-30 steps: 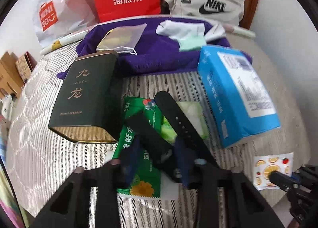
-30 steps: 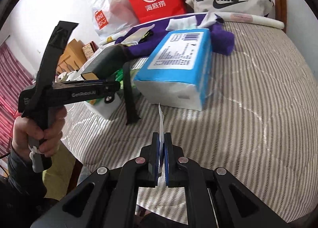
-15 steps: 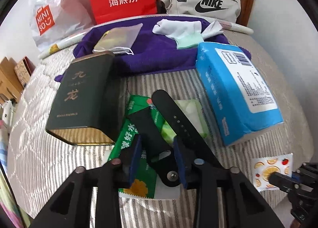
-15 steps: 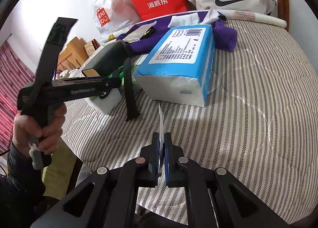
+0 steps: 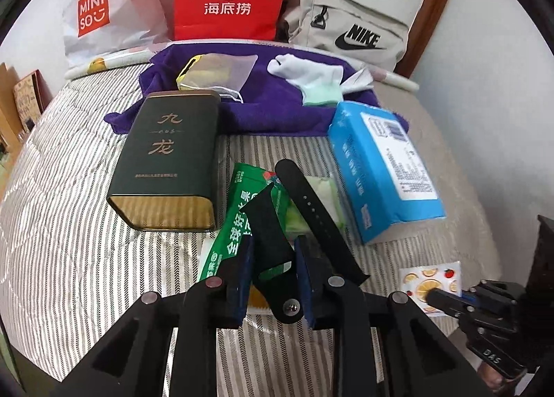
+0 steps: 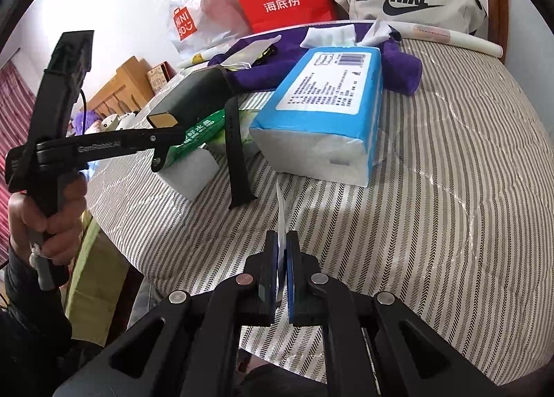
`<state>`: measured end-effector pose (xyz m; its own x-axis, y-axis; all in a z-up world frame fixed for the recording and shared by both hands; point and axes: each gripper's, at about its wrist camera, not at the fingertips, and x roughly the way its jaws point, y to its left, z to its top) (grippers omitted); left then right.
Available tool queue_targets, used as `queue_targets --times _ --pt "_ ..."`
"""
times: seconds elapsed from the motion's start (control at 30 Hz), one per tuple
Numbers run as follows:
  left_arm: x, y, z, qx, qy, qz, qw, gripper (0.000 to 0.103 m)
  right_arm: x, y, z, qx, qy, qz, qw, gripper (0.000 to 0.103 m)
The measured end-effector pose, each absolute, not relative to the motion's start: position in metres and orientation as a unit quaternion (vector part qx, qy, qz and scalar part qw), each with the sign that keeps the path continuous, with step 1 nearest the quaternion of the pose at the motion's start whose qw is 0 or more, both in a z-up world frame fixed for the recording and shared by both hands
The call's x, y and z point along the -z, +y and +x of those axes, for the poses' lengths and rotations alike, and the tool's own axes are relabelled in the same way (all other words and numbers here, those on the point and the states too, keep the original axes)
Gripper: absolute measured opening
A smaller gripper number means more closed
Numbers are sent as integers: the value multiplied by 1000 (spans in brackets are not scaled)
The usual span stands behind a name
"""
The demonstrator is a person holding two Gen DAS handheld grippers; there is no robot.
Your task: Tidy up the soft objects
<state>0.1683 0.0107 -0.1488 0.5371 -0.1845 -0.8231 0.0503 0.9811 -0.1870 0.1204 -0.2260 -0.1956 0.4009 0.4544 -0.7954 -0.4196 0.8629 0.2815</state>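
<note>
A striped quilted mattress (image 5: pixel 86 223) fills the scene, cluttered at its near edge. On it a black watch strap (image 5: pixel 273 234) lies draped over a green snack packet (image 5: pixel 239 223), one branch running up past a pale green pack, the buckle end nearest the camera. The left gripper (image 5: pixel 271 279) straddles that buckle end, its jaws closing with the strap between the blue pads, though whether they press it yet I cannot tell. The right gripper (image 6: pixel 282 258) is clamped tight on a thin fruit-print sticker sheet (image 5: pixel 429 281), held edge-up above the mattress. Around the strap sit a dark green tin (image 5: pixel 166 154) to its left, a blue tissue pack (image 5: pixel 381 168) to its right, and a purple towel (image 5: pixel 270 102) behind.
</note>
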Motion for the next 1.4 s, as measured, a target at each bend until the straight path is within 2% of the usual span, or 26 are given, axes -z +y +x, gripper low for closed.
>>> queue_targets --times 0.33,0.8,1.4 --pt "134 30 152 84 457 -102 880 23 184 -219 116 -254 474 4 843 5" --pt "113 84 140 56 427 -142 891 23 138 -202 122 -243 437 -35 865 5" --pt "98 115 184 59 421 -174 888 23 91 -189 179 -236 395 -27 887 5"
